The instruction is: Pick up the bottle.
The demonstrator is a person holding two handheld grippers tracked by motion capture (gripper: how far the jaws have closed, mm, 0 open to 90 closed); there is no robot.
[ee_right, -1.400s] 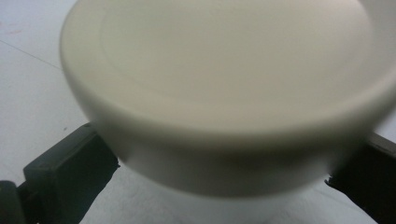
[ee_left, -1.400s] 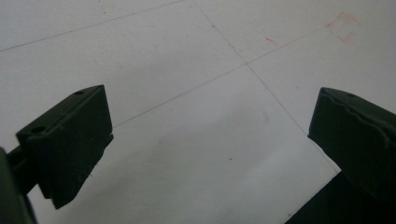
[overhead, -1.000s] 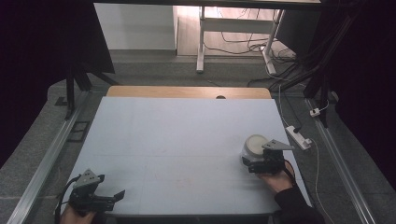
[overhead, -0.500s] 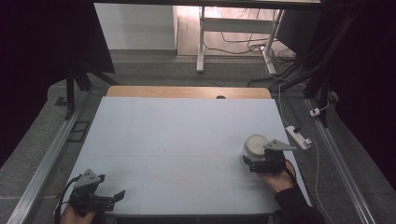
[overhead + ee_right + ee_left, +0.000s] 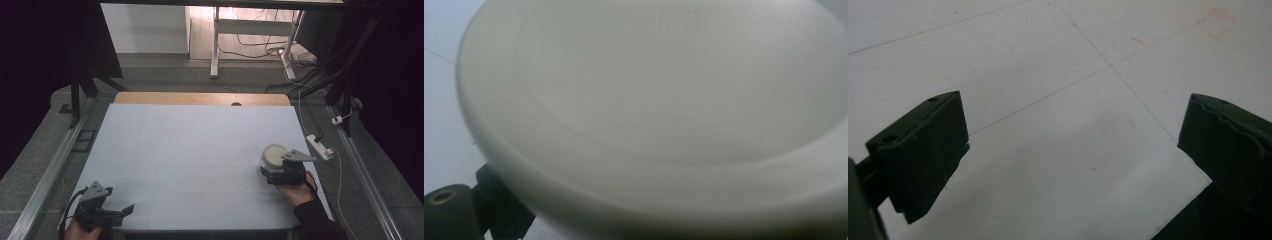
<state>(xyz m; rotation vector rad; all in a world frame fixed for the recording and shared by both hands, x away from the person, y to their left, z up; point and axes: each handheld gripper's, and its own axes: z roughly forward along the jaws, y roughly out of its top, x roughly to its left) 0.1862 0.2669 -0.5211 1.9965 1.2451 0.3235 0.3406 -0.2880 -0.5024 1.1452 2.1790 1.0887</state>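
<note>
White container (image 5: 274, 156) stands on the right part of the desk (image 5: 190, 150). At the near left corner, the left gripper (image 5: 127, 209) rests with fingers (image 5: 923, 150) wide apart, holding nothing. The right gripper (image 5: 270, 176) touches the container's near side; I cannot tell if its fingers grip it.

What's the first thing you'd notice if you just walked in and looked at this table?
Probably the round white lidded tub on the right side of the pale blue table, with the right tongs pressed up against its near side. After that, the left tongs at the near left corner, their jaws wide apart over bare table.
</note>
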